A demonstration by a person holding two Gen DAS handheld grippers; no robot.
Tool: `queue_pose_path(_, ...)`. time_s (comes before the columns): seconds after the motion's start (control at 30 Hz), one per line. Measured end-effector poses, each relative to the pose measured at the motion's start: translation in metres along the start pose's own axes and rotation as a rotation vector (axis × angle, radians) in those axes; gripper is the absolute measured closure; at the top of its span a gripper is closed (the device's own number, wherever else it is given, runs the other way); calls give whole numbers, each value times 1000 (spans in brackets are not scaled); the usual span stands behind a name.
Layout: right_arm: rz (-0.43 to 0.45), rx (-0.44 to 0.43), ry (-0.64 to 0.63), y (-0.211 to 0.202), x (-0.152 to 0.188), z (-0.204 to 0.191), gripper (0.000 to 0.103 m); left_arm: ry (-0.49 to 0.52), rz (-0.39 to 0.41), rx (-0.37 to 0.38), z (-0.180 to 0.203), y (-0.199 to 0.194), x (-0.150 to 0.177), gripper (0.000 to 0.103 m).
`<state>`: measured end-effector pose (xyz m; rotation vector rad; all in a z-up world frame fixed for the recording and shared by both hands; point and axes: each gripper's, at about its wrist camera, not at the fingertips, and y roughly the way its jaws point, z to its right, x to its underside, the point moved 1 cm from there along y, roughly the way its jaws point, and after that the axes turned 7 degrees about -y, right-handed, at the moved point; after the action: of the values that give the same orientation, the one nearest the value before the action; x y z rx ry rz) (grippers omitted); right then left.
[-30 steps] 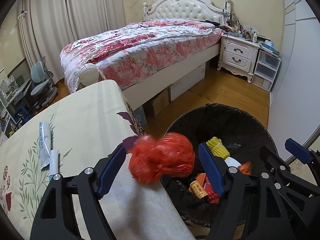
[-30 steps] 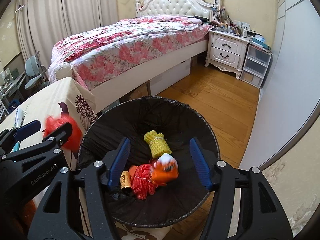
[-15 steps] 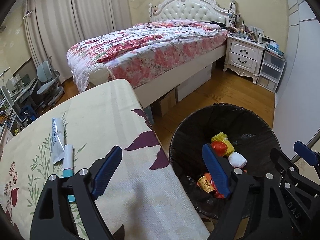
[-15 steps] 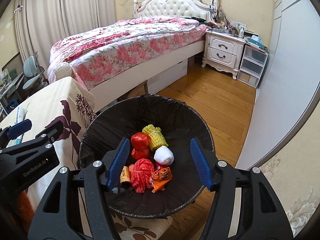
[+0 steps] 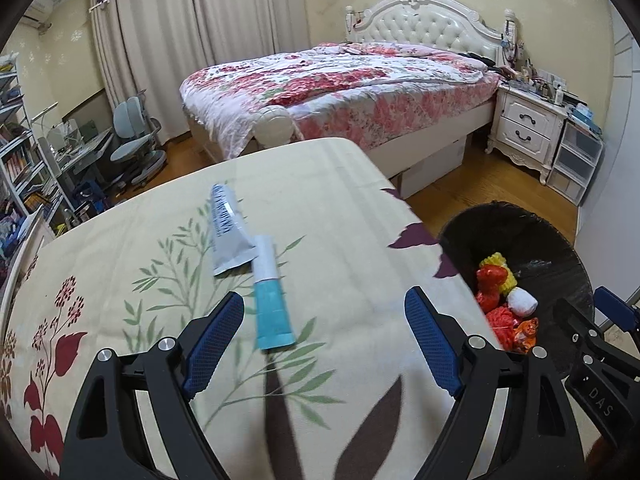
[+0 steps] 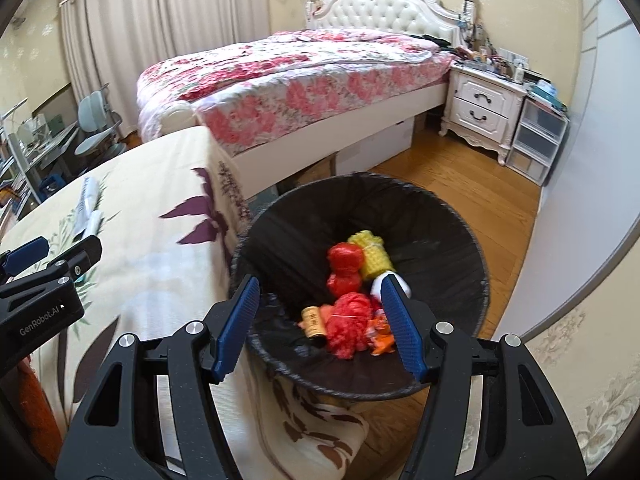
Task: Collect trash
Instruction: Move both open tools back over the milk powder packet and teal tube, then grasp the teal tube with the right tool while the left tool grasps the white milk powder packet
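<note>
Both grippers empty; 2 tubes on table, trash in bin.

Left gripper (image 5: 324,340): fingers spread wide, nothing between them, above the floral tablecloth (image 5: 120,280). Teal tube (image 5: 270,300) and grey tube (image 5: 226,232) lie touching at 11 o'clock. Right gripper (image 6: 318,330): fingers apart, empty, over the black bin (image 6: 440,216), which holds red mesh (image 6: 348,330) and yellow mesh (image 6: 372,254).

In the right wrist view, the black bin-liner-lined round waste bin (image 6: 460,236) hides its near wall behind the right gripper (image 6: 320,324), whose right blue pad covers most of a white wad (image 6: 404,288). The small tan paper roll (image 6: 314,322) bears print too small to read. In the left wrist view, the worktop's floral cloth (image 5: 340,240) hides the bin's left side.
</note>
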<state>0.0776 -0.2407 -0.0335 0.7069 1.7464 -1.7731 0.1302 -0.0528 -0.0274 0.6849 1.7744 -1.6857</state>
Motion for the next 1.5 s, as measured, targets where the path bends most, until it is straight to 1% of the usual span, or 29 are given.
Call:
queue_pose_path(0.27, 8, -85, -88, -5, -7, -58, 41, -83, -27, -97, -71, 1, 9, 21)
queue_pose_path(0.5, -1, -170, -165, 0, -18, -114, 41, -123, -34, -164, -118, -2, 17, 21)
queue_pose_path(0.7, -14, -231, -218, 10, -31, -161, 41, -171, -47, -201, -155, 2, 19, 21)
queue_pose_path(0.9, -34, -243, -273, 22, -41, -196, 44, -199, -61, -213, -175, 7, 21, 21)
queue_pose_path(1.03, -72, -230, -302, 34, -41, -206, 55, -224, -74, -192, -181, 10, 21, 21)
queue_pose_path(1.07, -85, -227, -307, 38, -40, -208, 63, -223, -74, -191, -180, 10, 21, 21)
queue_pose_path(1.1, -83, -225, -309, 39, -41, -208, 64, -222, -73, -187, -180, 11, 20, 21)
queue_pose_path(1.13, -83, -221, -313, 39, -41, -207, 71, -220, -73, -183, -179, 11, 19, 21)
queue_pose_path(1.17, -81, -221, -318, 39, -42, -206, 81, -218, -72, -179, -179, 12, 19, 21)
queue_pose_path(1.2, -82, -214, -320, 40, -43, -205, 83, -216, -71, -176, -177, 13, 18, 21)
queue_pose_path(1.5, -79, -184, -270, 58, -57, -176, 83, -195, -76, -130, -156, 28, 3, 21)
